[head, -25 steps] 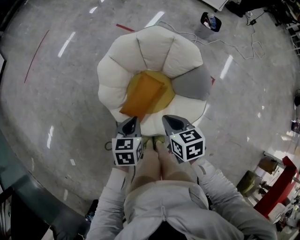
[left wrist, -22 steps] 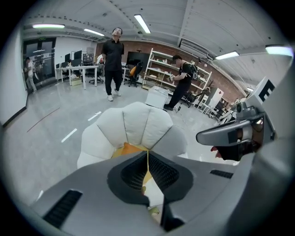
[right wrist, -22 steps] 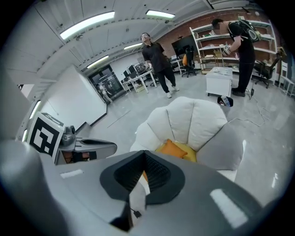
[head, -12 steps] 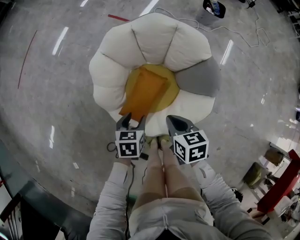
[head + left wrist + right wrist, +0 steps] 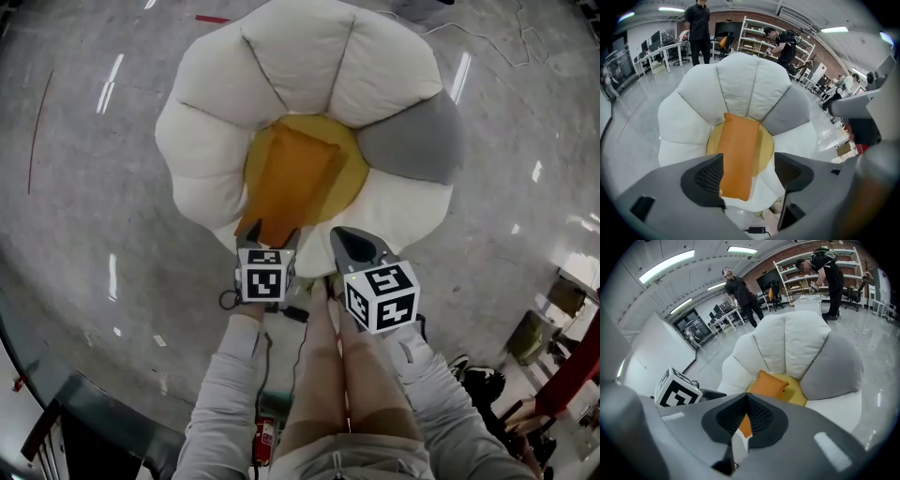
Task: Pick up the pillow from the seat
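An orange rectangular pillow (image 5: 300, 178) lies on the yellow centre of a flower-shaped seat (image 5: 291, 56) with white petals and one grey petal. My left gripper (image 5: 265, 236) hovers at the pillow's near end and its jaws are opening. In the left gripper view the pillow (image 5: 739, 154) shows in the gap of the left gripper (image 5: 747, 171), with no pad touching it. My right gripper (image 5: 352, 246) sits just right of it over the seat's front petal, its jaws together and nothing between them. In the right gripper view the pillow (image 5: 771, 383) lies beyond the right gripper (image 5: 746, 416).
The seat stands on a polished grey floor (image 5: 84, 187). A black cable (image 5: 291, 312) lies by the person's feet below the grippers. A red object (image 5: 262, 441) is on the floor near the legs. People (image 5: 698, 28) and shelving (image 5: 754, 40) stand far behind the seat.
The head view has closed in on the seat. The left gripper's jaws have gone from shut to parted, and both grippers have come closer to the pillow's near end.
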### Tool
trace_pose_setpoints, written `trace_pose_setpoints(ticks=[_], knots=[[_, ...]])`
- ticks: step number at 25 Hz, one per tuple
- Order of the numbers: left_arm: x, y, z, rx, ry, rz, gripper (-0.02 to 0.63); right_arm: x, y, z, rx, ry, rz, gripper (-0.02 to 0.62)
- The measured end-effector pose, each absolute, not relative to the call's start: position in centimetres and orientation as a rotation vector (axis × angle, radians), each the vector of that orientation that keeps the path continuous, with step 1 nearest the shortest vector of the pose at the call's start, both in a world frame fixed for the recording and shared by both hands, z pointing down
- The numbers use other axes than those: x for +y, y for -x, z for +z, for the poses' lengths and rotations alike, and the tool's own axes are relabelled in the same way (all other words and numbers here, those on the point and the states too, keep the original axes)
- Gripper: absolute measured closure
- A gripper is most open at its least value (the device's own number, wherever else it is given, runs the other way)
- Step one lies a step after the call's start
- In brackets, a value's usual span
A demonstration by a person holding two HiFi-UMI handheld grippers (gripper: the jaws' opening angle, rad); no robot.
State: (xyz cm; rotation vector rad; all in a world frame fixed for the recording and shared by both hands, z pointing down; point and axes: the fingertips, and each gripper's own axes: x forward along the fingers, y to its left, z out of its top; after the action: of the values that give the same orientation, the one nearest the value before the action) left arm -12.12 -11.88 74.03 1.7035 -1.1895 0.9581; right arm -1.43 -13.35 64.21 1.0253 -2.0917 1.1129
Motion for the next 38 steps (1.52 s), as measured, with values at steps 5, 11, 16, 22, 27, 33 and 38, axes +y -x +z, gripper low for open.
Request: trace_pose_setpoints(ticks=[5,11,16,22,27,33,38], knots=[[-12.6,12.1,78.9,-1.171,-1.696,1.011,0.231,-12.7,1.0,67.9,-2.067,-1.039,1.154,0.595],[-14.3,11.9,84.6,-1.095,-1.704,1.108,0.151,-11.9,0.5,71.8,-2.035,-1.052,1.207,0.595],[-15.7,12.0,88.6,-1.03,-1.724,1.193,0.065,-11.7,0.4,74.3,-2.018,-1.05,1.228,0.595],[-16.6,12.3,92.0,-1.01,-1.715,1.24,0.018,-12.2,0.5,76.2,-2.006,-1.052,1.239,0.595],[-17.1,11.9,93.3,-0.996,-1.719,1.243,0.017,-12.5,0.7,77.4,-2.006,-1.057,1.242,0.595],[-17.4,11.7,93.7,-0.985,-1.722,1.254,0.017,-12.2,1.5,78.0,-2.0,-1.056,1.256,0.595],[-17.2,11.7,94.0,-0.993,-1.721,1.256,0.017,-12.0,2.0,78.0,-1.997,-1.049,1.262,0.595]])
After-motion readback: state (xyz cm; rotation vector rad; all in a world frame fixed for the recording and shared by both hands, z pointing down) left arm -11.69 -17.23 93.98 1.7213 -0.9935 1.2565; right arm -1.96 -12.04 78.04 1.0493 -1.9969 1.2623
